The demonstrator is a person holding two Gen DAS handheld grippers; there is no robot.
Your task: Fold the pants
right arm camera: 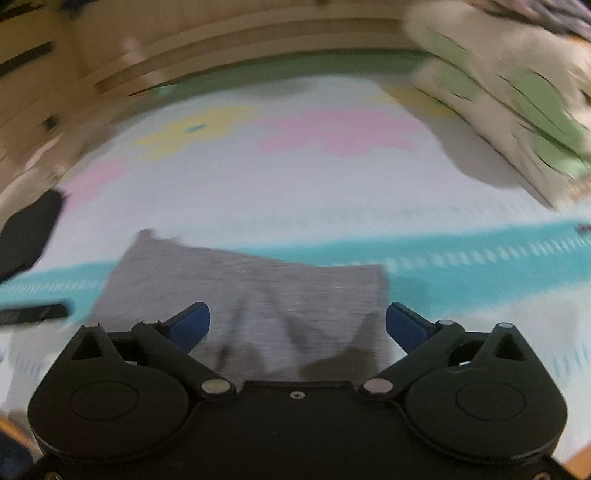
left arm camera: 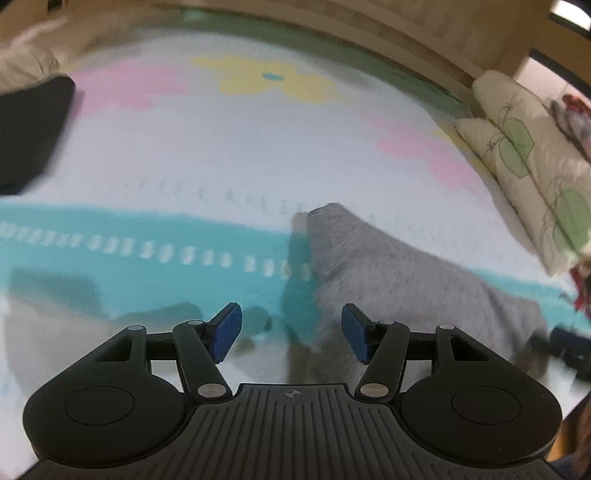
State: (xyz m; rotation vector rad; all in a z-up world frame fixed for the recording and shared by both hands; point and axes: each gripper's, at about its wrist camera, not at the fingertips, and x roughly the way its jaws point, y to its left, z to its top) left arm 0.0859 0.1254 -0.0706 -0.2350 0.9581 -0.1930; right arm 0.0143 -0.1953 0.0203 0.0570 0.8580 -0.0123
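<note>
The grey pants (left arm camera: 399,273) lie on a white blanket with pastel flowers and a teal stripe (left arm camera: 155,251). In the left wrist view they stretch from centre to the right. My left gripper (left arm camera: 291,332) is open and empty, its blue pads just left of the pants' near edge. In the right wrist view the pants (right arm camera: 251,295) lie as a folded grey patch straight ahead. My right gripper (right arm camera: 297,325) is wide open and empty, hovering over their near part. Both views are blurred by motion.
A dark garment (left arm camera: 29,129) lies at the left, also in the right wrist view (right arm camera: 26,229). Pillows with green leaf print (left arm camera: 524,158) are stacked at the right. A wooden bed frame (left arm camera: 388,33) runs along the back.
</note>
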